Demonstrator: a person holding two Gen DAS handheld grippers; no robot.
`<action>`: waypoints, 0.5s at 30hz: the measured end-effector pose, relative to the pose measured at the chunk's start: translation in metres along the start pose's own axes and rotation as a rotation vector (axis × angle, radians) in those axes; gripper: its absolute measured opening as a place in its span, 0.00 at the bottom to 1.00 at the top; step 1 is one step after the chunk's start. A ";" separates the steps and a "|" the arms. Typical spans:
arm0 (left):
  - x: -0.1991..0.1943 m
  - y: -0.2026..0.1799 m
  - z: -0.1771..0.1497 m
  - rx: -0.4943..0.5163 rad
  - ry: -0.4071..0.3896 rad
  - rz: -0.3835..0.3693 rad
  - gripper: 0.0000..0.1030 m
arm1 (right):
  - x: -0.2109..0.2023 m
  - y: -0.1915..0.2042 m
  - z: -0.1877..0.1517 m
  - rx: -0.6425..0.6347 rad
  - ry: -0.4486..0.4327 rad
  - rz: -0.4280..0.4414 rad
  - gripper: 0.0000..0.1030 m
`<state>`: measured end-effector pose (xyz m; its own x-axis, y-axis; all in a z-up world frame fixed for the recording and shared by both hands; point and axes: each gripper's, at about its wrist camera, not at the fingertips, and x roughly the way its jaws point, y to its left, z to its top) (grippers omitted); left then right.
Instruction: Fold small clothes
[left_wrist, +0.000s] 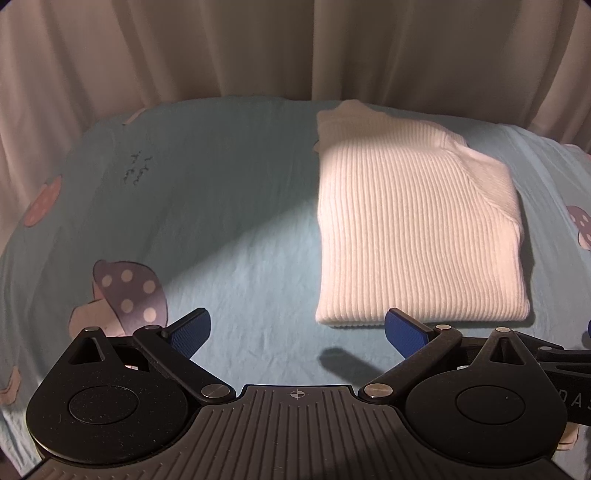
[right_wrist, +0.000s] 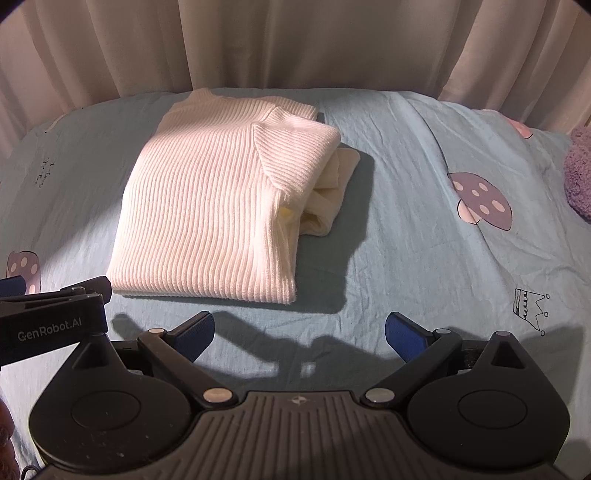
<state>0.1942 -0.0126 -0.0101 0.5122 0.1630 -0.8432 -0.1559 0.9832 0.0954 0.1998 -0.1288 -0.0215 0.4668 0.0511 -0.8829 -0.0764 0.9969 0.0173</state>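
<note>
Folded white sweater (right_wrist: 214, 206) on blue bedsheet (right_wrist: 406, 236), left gripper (left_wrist: 297, 332) spread wide, empty, right gripper (right_wrist: 299, 334) likewise.

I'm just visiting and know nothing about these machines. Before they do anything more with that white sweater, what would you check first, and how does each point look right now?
1. Left gripper open and holding nothing: ok.
2. Right gripper open and holding nothing: ok.
3. White ribbed sweater lies folded into a neat rectangle on the blue sheet: ok.
4. Nothing sticks out of the fold: not ok, some cream fabric bulges from its right side.
5. Both grippers clear of the sweater: ok, they sit short of its near hem.
6. Purple fluffy item at the right edge, whether it is waiting to be folded: cannot tell.
</note>
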 end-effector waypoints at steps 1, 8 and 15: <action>0.000 0.000 0.000 0.001 0.000 -0.001 1.00 | 0.000 0.000 0.000 0.000 0.000 0.000 0.96; 0.000 0.000 0.001 0.002 0.004 -0.010 1.00 | -0.001 -0.001 0.001 -0.006 -0.001 -0.007 0.96; 0.000 -0.001 0.001 0.000 0.009 -0.016 1.00 | -0.003 -0.001 0.002 -0.009 -0.006 -0.010 0.96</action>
<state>0.1952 -0.0134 -0.0100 0.5072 0.1468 -0.8492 -0.1478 0.9856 0.0821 0.1998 -0.1301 -0.0181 0.4727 0.0418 -0.8802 -0.0793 0.9968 0.0048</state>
